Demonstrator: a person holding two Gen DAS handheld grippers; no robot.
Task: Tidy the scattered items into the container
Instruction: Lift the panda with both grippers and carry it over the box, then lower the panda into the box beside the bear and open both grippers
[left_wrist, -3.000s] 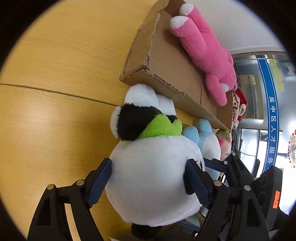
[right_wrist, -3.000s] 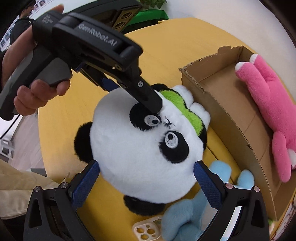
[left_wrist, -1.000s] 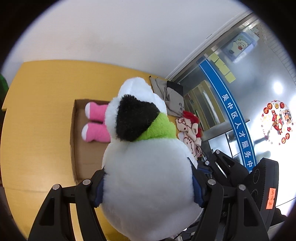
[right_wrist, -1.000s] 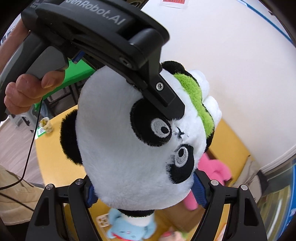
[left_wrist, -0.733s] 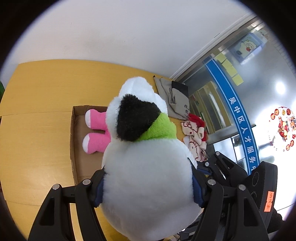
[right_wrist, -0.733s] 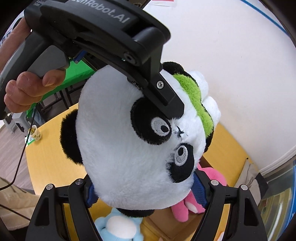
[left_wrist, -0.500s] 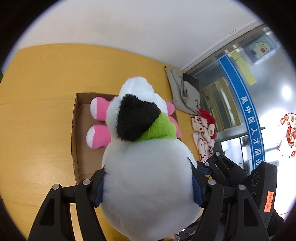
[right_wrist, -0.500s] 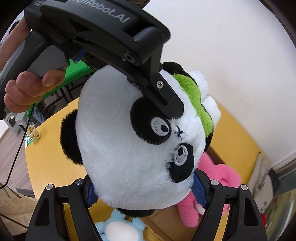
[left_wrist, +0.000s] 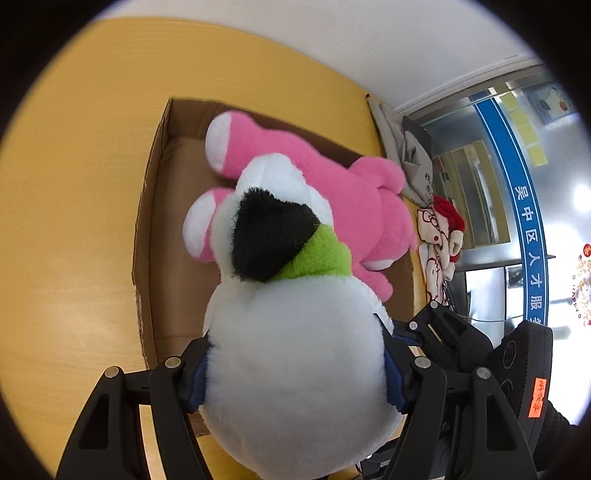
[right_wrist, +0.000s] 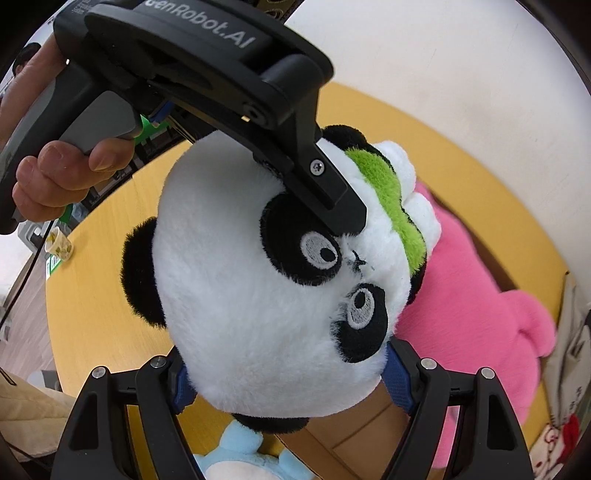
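Placing step: left gripper (left_wrist: 293, 373) and right gripper (right_wrist: 291, 376) both clamp the panda plush (left_wrist: 295, 350) above the cardboard box (left_wrist: 147, 236). The pink plush (left_wrist: 332, 192) lies at 1 o'clock; next, lower and release beside it. A second earlier, the box looked farther off.

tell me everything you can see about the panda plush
The panda plush is round, soft and fluffy: white with black ears, black eye patches, embroidered eyes and a green band. Both tongs clamp it, the right tongs low on its head and the left tongs across its white back. It hangs above the cardboard box, over the pink plush lying inside.
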